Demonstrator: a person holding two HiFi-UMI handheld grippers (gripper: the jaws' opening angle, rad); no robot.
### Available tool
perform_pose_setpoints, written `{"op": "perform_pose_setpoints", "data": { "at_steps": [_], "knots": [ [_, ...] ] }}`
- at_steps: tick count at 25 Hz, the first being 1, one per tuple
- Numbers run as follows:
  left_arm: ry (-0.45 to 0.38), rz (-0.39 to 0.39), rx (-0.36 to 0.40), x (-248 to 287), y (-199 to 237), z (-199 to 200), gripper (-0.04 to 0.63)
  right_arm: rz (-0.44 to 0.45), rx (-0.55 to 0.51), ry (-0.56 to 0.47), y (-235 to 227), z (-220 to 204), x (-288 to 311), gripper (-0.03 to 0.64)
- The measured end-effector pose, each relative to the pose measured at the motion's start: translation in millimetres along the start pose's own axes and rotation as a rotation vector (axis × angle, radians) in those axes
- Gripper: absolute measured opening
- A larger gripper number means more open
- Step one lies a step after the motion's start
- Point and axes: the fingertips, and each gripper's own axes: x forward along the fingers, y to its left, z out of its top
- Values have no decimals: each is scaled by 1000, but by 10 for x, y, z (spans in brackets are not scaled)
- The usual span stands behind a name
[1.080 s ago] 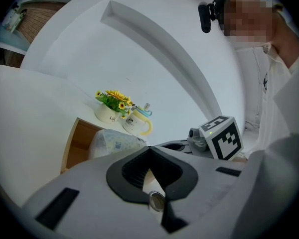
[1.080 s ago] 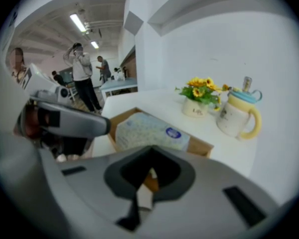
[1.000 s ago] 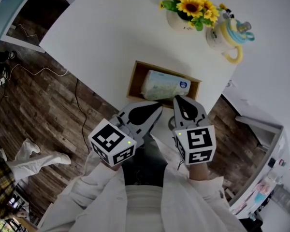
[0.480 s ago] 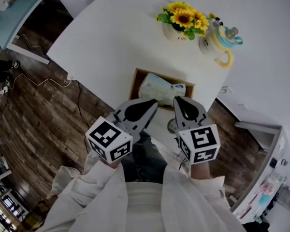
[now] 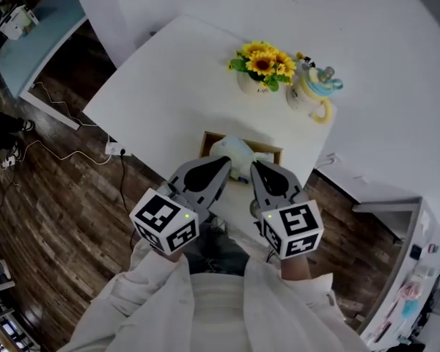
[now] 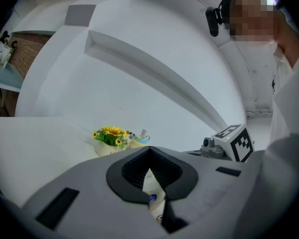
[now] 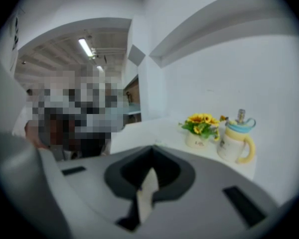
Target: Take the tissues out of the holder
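Left tool [image 5: 218, 166]: jaws clenched; its own view shows a strip of the white, blue-printed pack [image 5: 233, 149] filling the slot between them, so it reads as gripping the pack's left end. Right tool [image 5: 253, 169]: jaws likewise clenched on a thin white edge of the pack, at its right end. Pack: tissues in soft wrap, bunched between the two tool tips, just ahead of both and equally near to each; it sits at the near part of the holder [image 5: 270, 150] and looks partly raised above the rim, though whether its underside has cleared the rim cannot be told. Holder: shallow wooden tray, long axis running left to right across the person, at the near edge of the bench [image 5: 169, 86]. Judged requirement for the coming move: a lift straight up with both tools together, then back toward the person, keeping the pack level so that neither end catches the rim. Also on the bench, well beyond the holder: flowers [image 5: 262, 63] in a white pot; teapot [image 5: 309, 94] just beside them.
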Motion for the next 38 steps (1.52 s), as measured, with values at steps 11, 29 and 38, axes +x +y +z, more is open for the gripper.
{"op": "perform_pose_setpoints", "data": {
  "at_steps": [11,29,38],
  "knots": [
    [-51,-14,36,-84,-79,229,14,-10,31,-214,-15,562,-314,11],
    [-119,-111,-1,3,-309,534,14,-72,-68,-289,-163,876,-589,11],
    [-93,-121,-7,64,-336,474,14,-62,-55,-309,-124,878,-646,11]
  ]
}}
